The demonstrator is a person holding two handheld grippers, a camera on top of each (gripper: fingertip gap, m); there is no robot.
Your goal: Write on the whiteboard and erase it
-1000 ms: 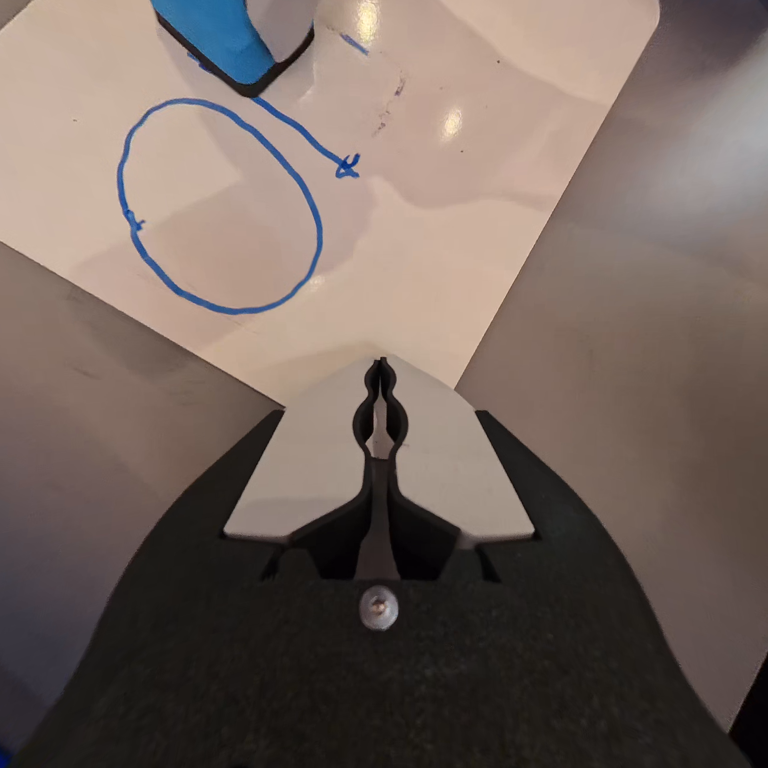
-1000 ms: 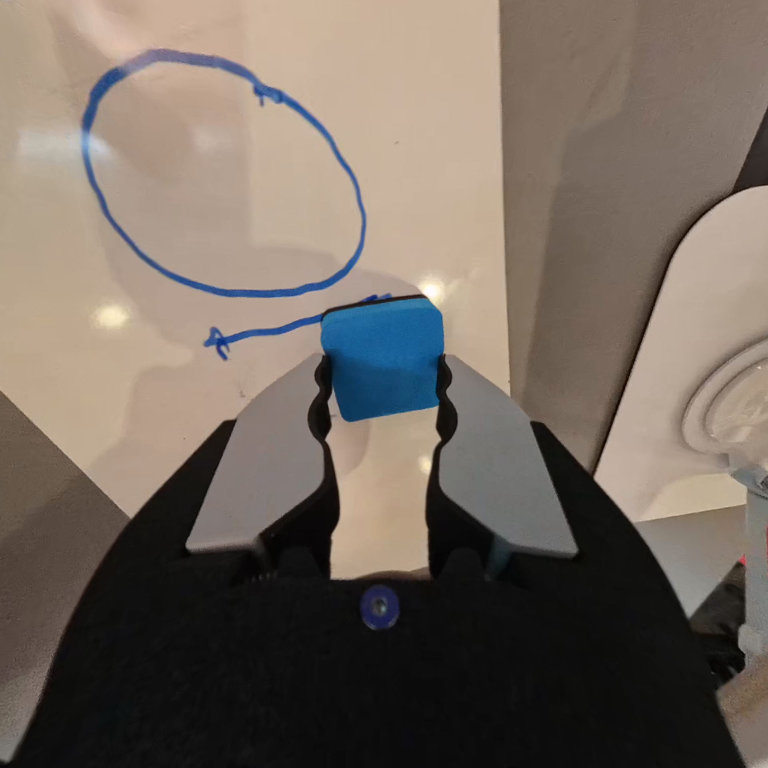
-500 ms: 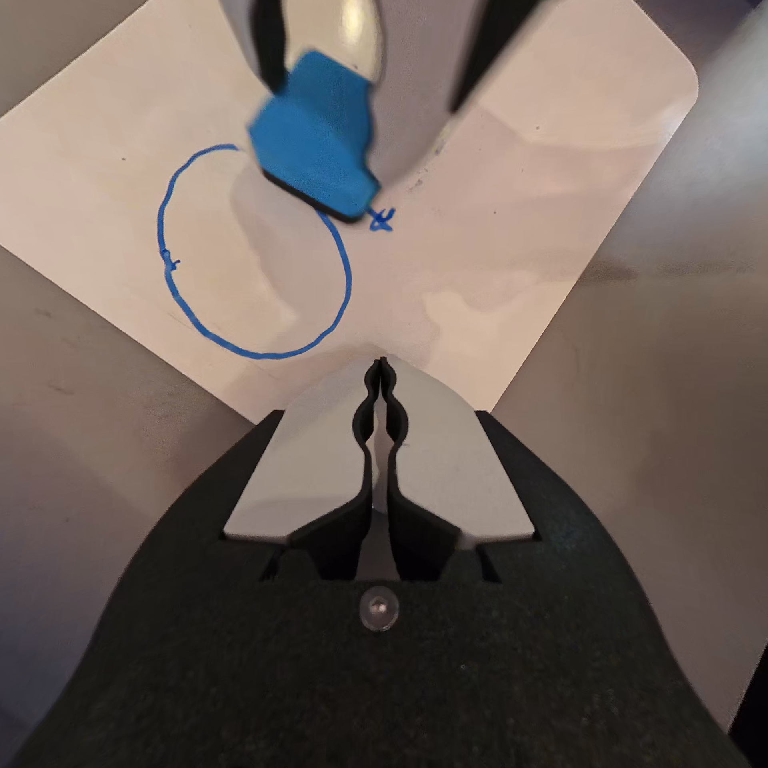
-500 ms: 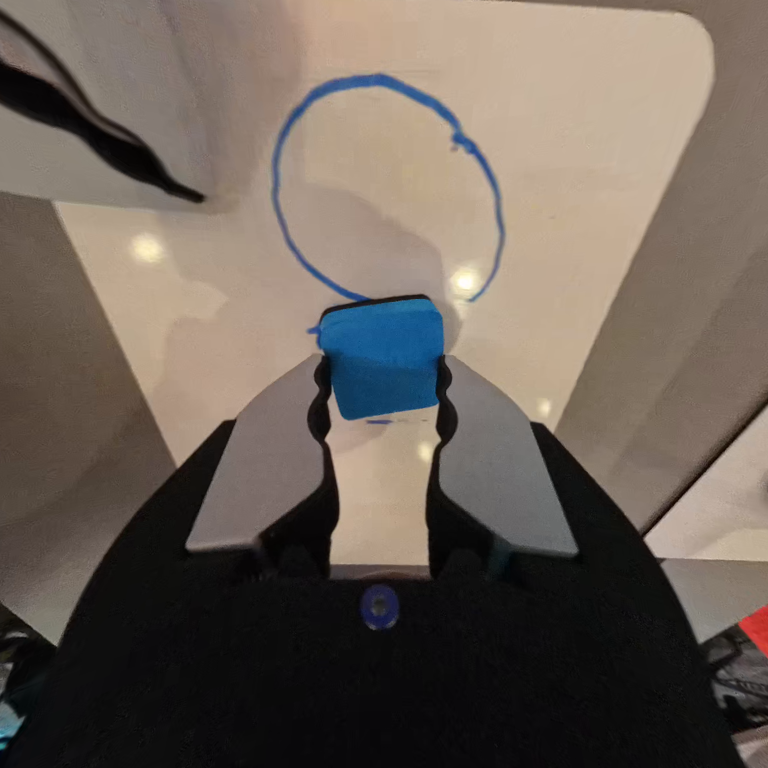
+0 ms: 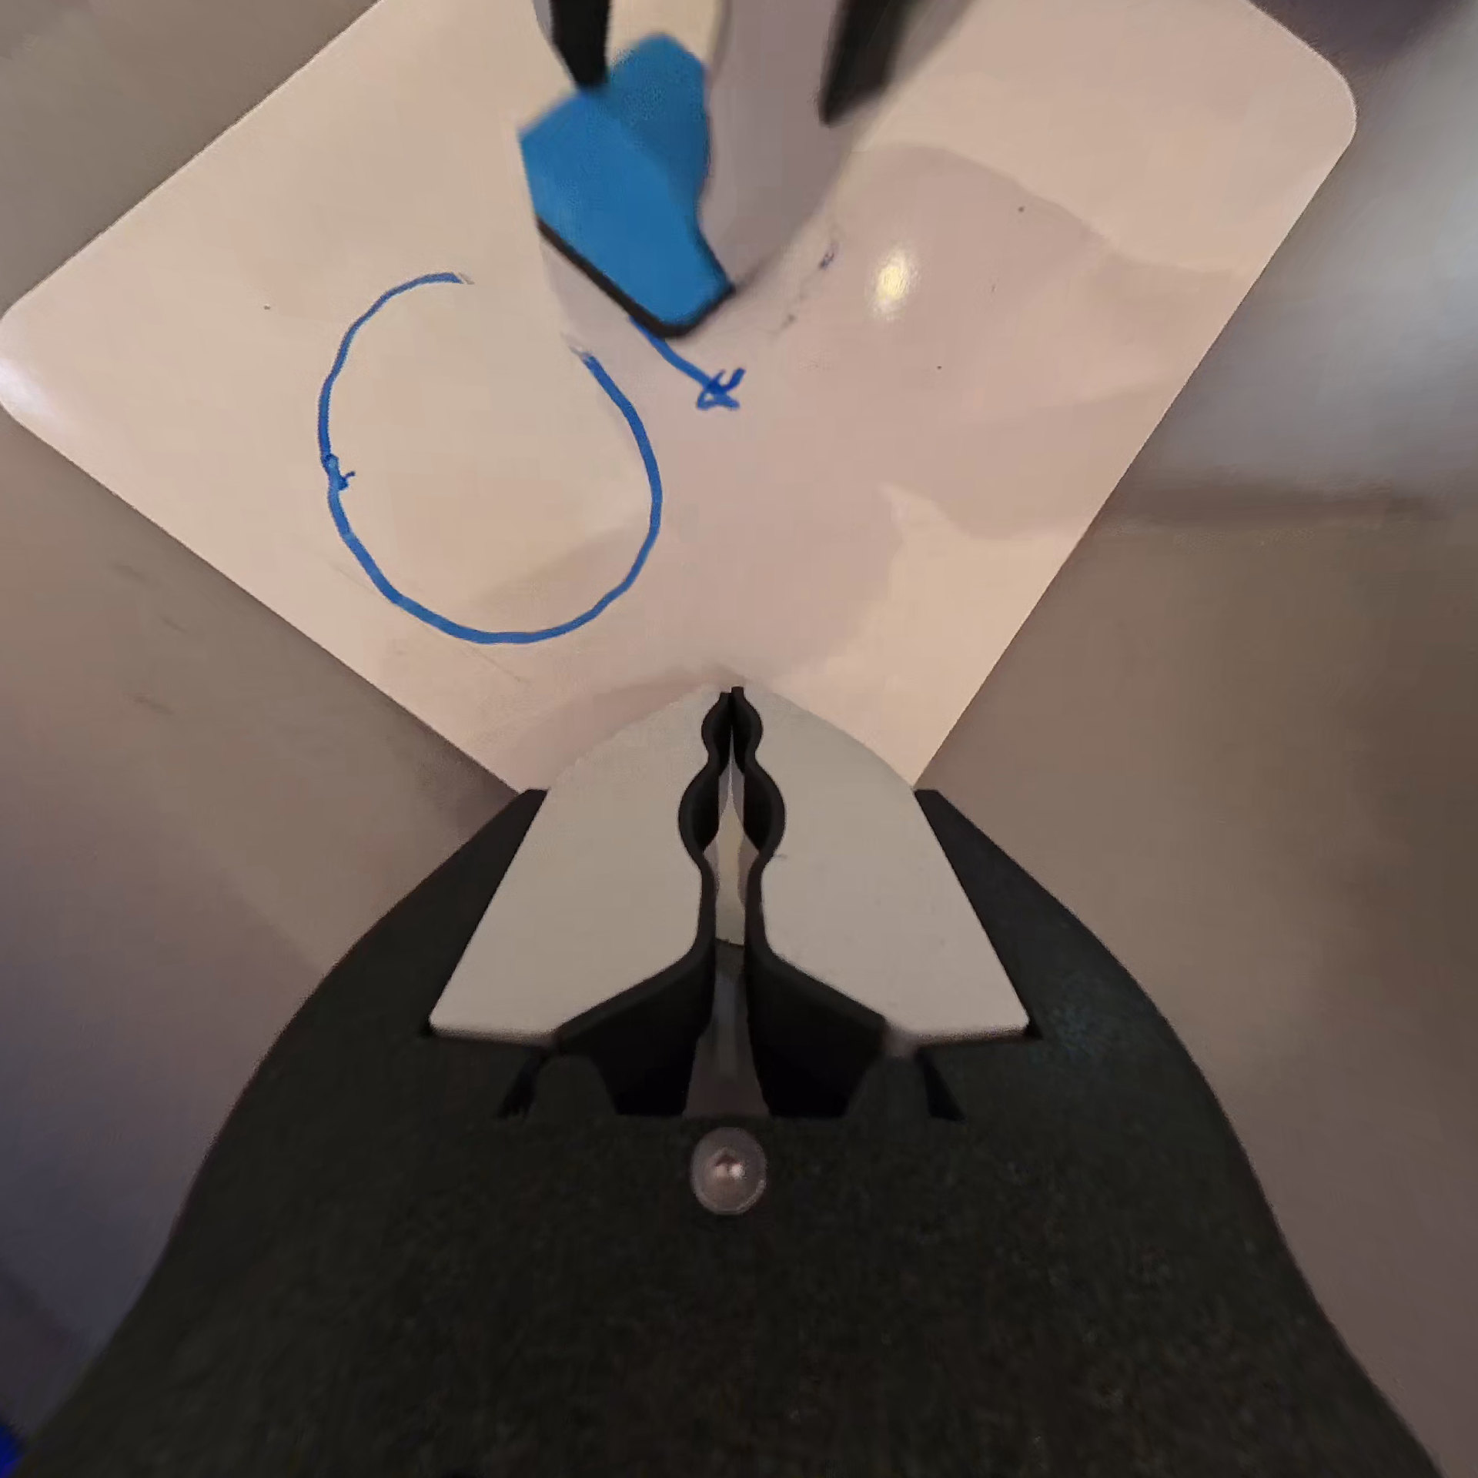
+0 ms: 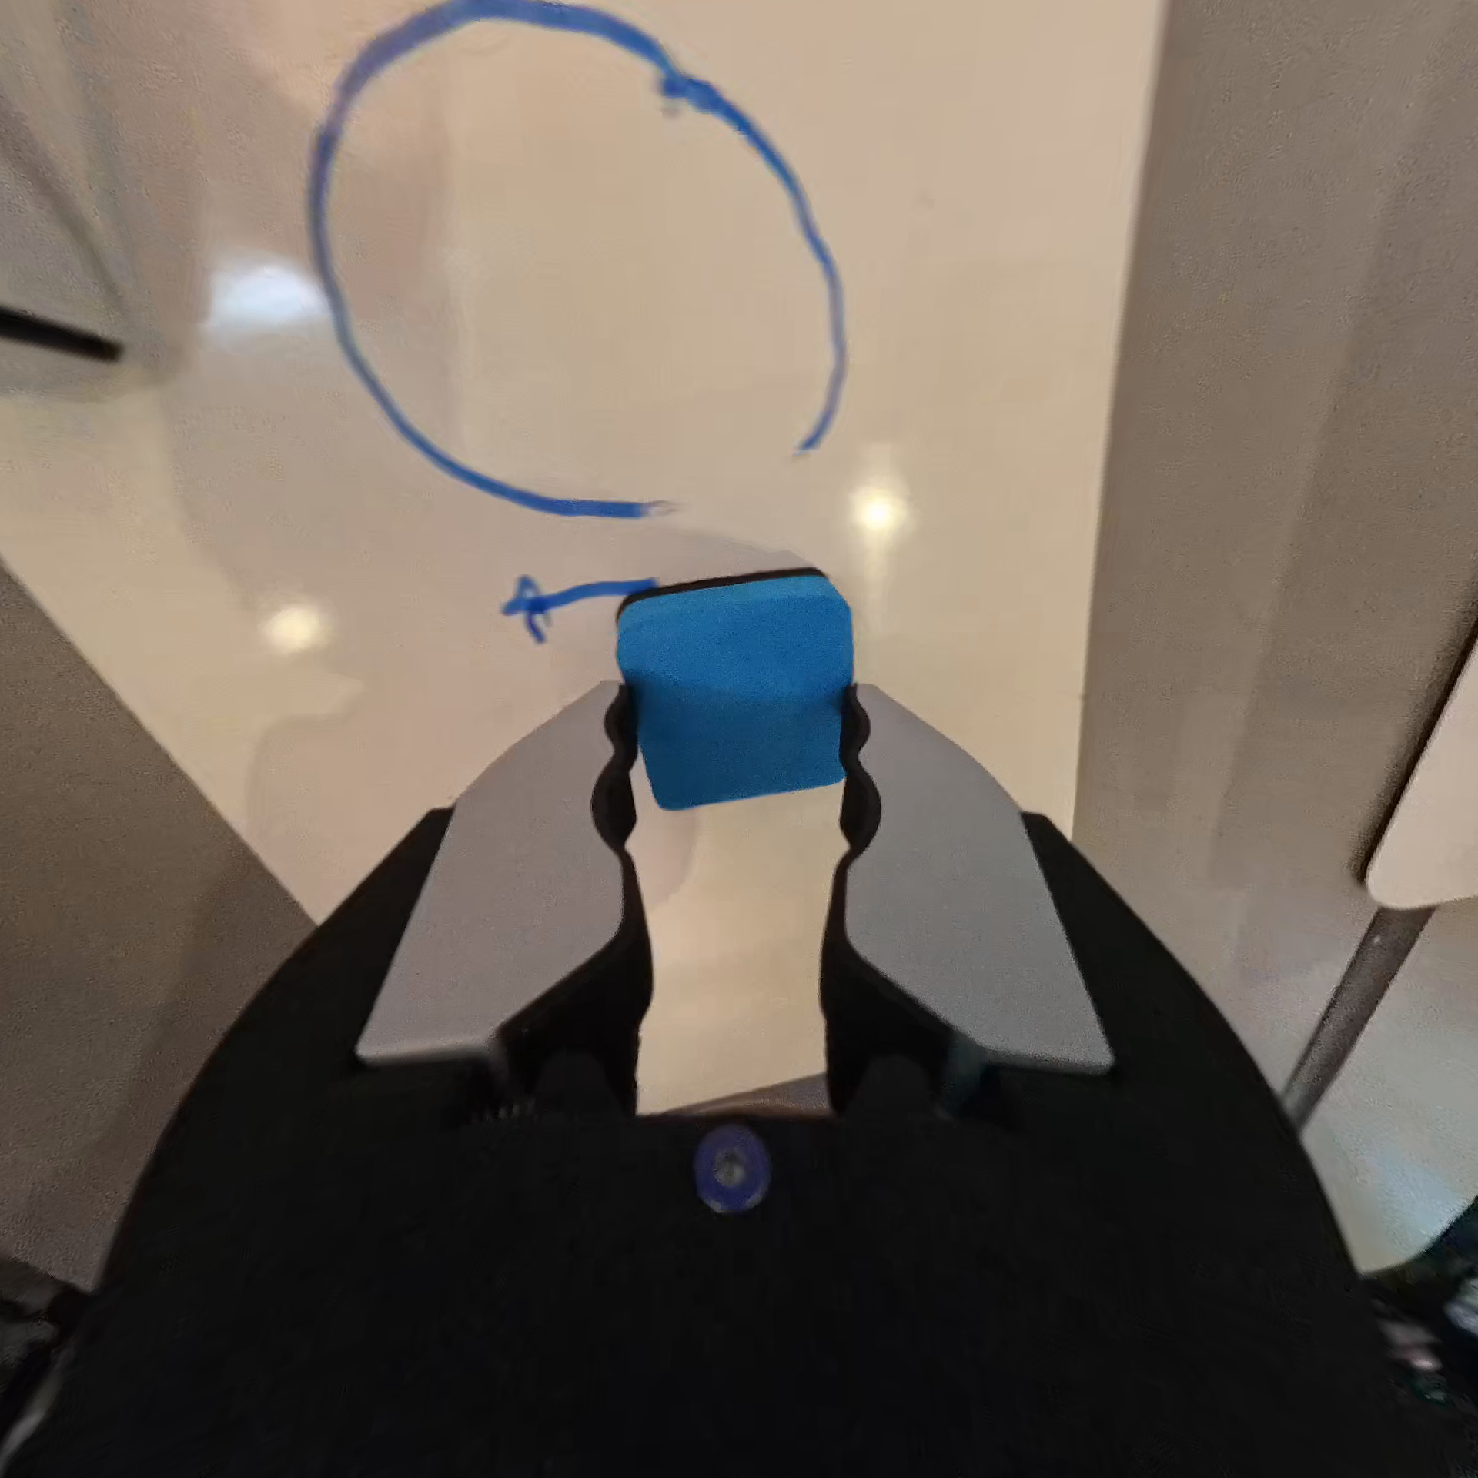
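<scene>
A white whiteboard (image 5: 1000, 448) lies flat on a grey table, and it also shows in the right wrist view (image 6: 960, 240). On it is a blue drawn circle (image 5: 352, 544) with a gap on its far side, also seen in the right wrist view (image 6: 336, 304), and a short blue stroke with a squiggle end (image 5: 720, 390). My right gripper (image 6: 734, 704) is shut on a blue eraser (image 6: 732, 688) with a black felt base. The eraser (image 5: 624, 200) presses on the board over the stroke's far end. My left gripper (image 5: 733, 700) is shut and empty at the board's near corner.
The grey table top (image 5: 1240, 800) surrounds the board on all sides. In the right wrist view a second white rounded panel (image 6: 1432, 824) and a metal rod (image 6: 1352, 1000) stand at the right edge. My left gripper shows as a blurred shape at that view's left edge (image 6: 56, 336).
The right gripper swept the eraser across the circle's far side and back toward the far end of the stroke, wiping out part of the circle and stroke. The left gripper stayed shut.
</scene>
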